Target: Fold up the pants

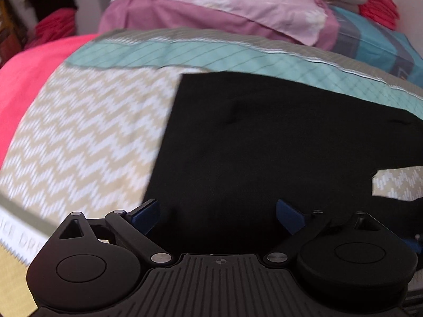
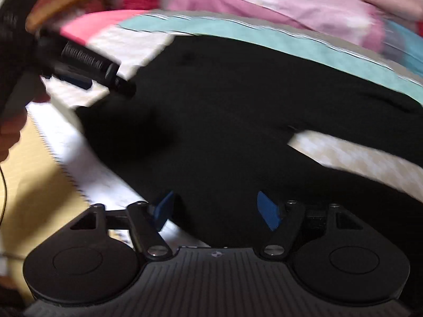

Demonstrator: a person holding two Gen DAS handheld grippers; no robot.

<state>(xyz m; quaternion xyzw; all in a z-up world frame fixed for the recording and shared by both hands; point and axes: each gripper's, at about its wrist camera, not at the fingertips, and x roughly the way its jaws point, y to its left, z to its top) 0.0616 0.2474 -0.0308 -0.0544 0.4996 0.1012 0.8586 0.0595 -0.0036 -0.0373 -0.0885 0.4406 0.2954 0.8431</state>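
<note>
Both grippers stand wide open and hold nothing: the left gripper [image 1: 218,216] has its 2 blue pads spread over black cloth, and the right gripper [image 2: 215,208] is parted just as far, its blue fingertips [image 2: 268,208] above the same fabric; whether any pad touches the cloth cannot be told. Black pants [image 1: 264,145] lie flat on a zigzag-patterned bedspread [image 1: 79,137], straight ahead of each gripper at 12 o'clock. In the left view their straight edge runs from 11 o'clock down toward 7 o'clock, so the long axis seems to stretch away toward 3 o'clock. A notch of bedspread shows at 3 o'clock, probably between the legs. The left gripper sits nearer that straight edge, at 10 o'clock in the right view, so it looks better placed to start the fold.
</note>
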